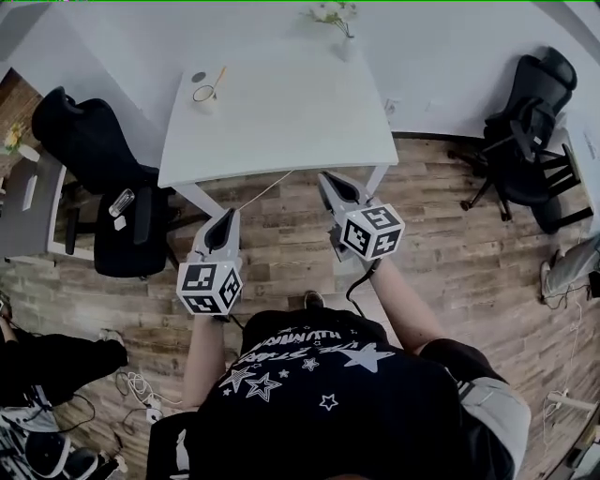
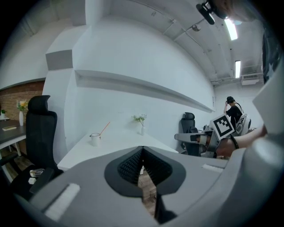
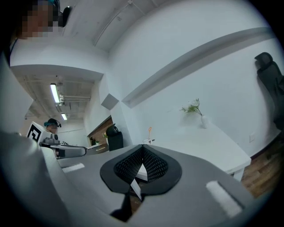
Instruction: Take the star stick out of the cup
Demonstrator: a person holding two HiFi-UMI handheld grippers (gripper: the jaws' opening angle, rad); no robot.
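A small white cup [image 1: 205, 96] stands near the far left corner of the white table [image 1: 281, 122], with an orange stick [image 1: 219, 78] leaning out of it. The cup [image 2: 95, 138] and its stick [image 2: 104, 128] also show in the left gripper view, and the stick [image 3: 150, 134] shows far off in the right gripper view. My left gripper [image 1: 225, 221] is shut and empty, held over the floor short of the table's near edge. My right gripper [image 1: 330, 184] is shut and empty too, close to the table's front edge.
A small vase of flowers [image 1: 336, 19] stands at the table's far side. A black office chair [image 1: 112, 187] is left of the table and another [image 1: 525, 131] at the right. A second person [image 2: 232, 111] stands in the distance.
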